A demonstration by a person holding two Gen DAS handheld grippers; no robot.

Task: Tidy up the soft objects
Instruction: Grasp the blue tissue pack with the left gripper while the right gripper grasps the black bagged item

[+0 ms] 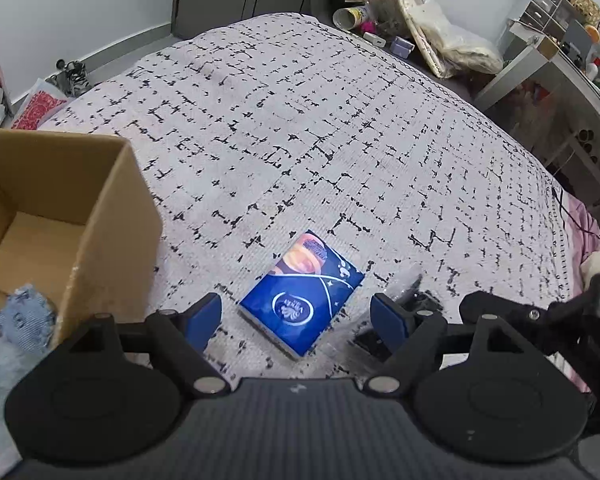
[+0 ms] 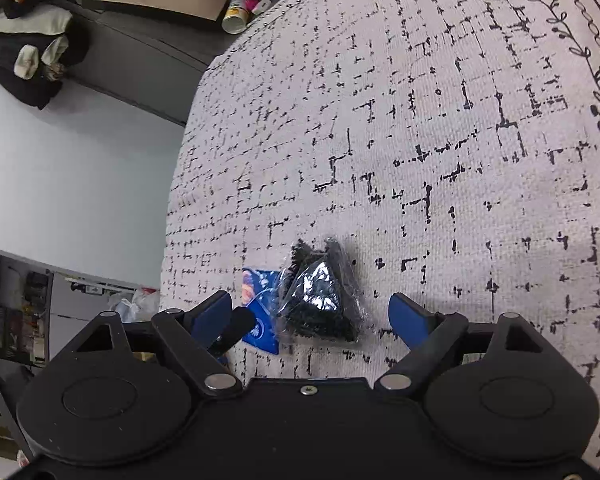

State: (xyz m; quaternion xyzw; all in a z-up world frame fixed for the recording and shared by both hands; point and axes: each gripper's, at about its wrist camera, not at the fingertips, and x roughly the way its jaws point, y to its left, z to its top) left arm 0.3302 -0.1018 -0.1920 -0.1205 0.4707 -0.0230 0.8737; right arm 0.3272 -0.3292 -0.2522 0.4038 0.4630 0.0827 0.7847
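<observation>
- down on the bed, a white bedspread with a black broken-grid print [image 1: 340, 120] carries everything; the same cover fills most of the right wrist view [image 2: 440, 140].
- the left claw [image 1: 298, 318] hovers low over the cover with its blue-padded fingers [image 1: 204, 318] spread wide and holding nothing.
- a flat blue tissue packet with an orange picture and a white round logo [image 1: 302, 294] lies on the cover between those spread fingers, tilted on a diagonal and touching neither pad.
- an open brown cardboard box [image 1: 112, 216] stands on the bed to the left of the packet, well apart from it.
- a piece of faded blue denim cloth with small dark marks [image 1: 24, 318] shows at the box's near corner; whether it rests inside or against the box is unclear.
- the right claw [image 2: 312, 314] is also spread wide, empty, its blue fingers [image 2: 408, 314] on either side of a crumpled clear plastic bag of black soft material [image 2: 320, 300].
- that bag lies on the cover just beside the blue packet [image 2: 262, 312], its edge overlapping the packet's corner in the right wrist view.
- in the left wrist view the bag [image 1: 404, 280] is only partly seen behind the left claw's right-side finger.
</observation>
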